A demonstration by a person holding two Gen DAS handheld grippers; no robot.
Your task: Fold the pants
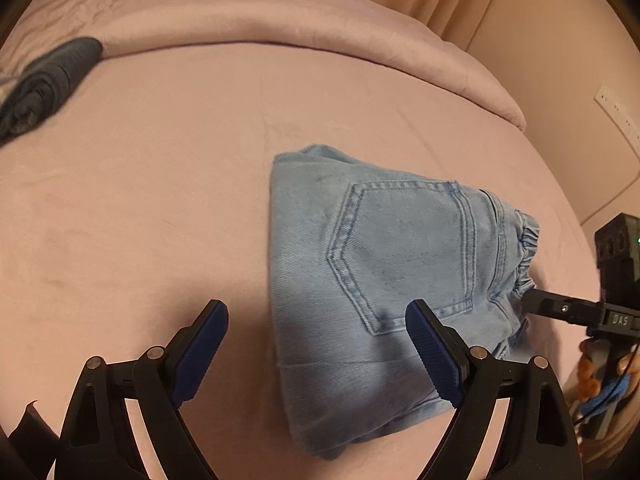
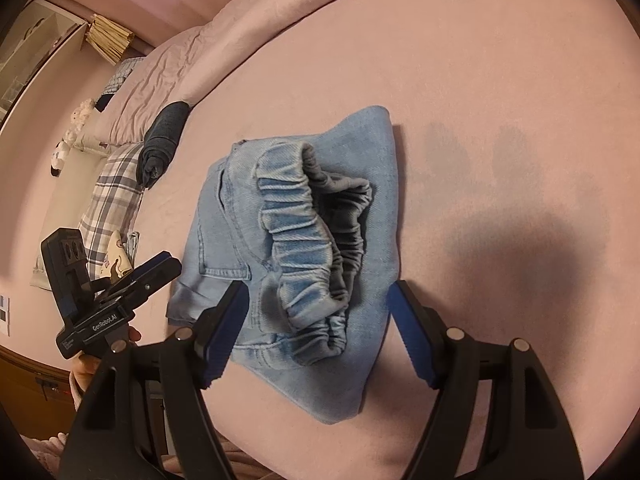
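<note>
The blue jeans [image 2: 304, 240] lie folded small on the pink bed [image 2: 500, 80], in the middle of the right wrist view. The right gripper [image 2: 316, 328] hangs over them, jaws apart and empty. The left gripper [image 1: 316, 356] has wide, empty jaws too, low in its view.

left wrist view sits behind the left gripper [image 1: 318, 346], angled steeply down at the bed [image 1: 140, 200], close over the near edge of the folded pants [image 1: 384, 264]. right wrist view looks down along the right gripper [image 2: 316, 332], close over the waistband end. both share the pants, the pink sheet, a dark rolled garment [image 1: 48, 80], and each catches the other gripper at its frame edge.
</note>
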